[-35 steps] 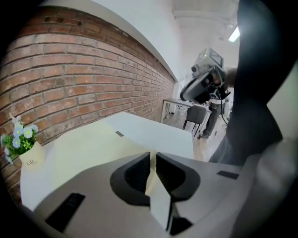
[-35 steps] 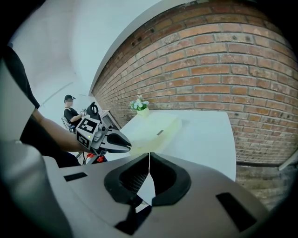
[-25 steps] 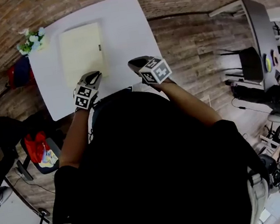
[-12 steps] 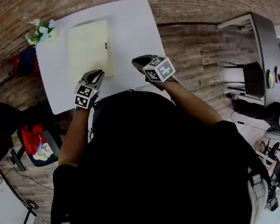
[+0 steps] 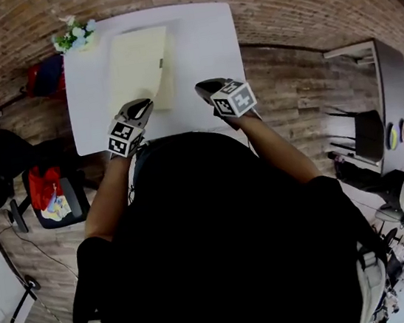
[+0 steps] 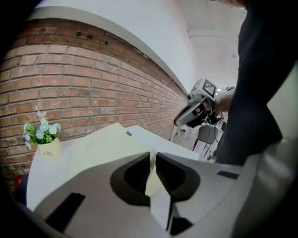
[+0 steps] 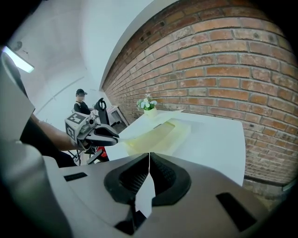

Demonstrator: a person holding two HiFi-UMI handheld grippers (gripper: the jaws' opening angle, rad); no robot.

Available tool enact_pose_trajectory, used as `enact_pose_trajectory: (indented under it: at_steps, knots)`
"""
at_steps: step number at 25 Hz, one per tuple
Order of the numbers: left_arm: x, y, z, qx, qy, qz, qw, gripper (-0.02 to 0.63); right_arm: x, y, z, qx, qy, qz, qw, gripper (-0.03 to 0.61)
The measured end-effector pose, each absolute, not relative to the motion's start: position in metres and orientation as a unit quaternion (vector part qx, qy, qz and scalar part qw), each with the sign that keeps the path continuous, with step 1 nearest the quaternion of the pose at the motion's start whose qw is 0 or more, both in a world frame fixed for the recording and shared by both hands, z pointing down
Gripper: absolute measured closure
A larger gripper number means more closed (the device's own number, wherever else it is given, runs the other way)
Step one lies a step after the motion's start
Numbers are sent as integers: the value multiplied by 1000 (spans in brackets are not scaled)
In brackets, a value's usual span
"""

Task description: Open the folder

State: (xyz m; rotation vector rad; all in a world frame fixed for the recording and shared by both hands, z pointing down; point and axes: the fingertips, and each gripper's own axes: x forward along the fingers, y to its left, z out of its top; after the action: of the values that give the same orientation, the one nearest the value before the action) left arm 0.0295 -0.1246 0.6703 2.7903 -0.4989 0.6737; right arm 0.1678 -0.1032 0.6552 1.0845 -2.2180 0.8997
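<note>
White table (image 5: pixel 201 45); left hand-held gripper (image 6: pixel 152 158) pinches folder (image 5: pixel 136 65) edge.

The folder (image 5: pixel 136 63) is a pale cream-yellow rectangle with a small dark tab (image 5: pixel 161 63) on its right edge. It lies flat on the left half of the white worktop (image 5: pixel 204 41). The near corner of its top cover is raised off the lower leaf, pinched in the left hand-held gripper (image 5: pixel 139 107), so the folder stands slightly open.

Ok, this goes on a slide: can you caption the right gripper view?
Left gripper pinches the folder cover, raised above the white table, flowers beside the brick wall.
</note>
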Motion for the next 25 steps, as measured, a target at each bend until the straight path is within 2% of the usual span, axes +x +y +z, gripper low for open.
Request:
enact_pose_trajectory:
  at_steps: [25]
  knots:
    - [-9, -135, 637, 944, -243, 178, 135, 578, 147, -135, 654, 352, -841, 310, 270, 551]
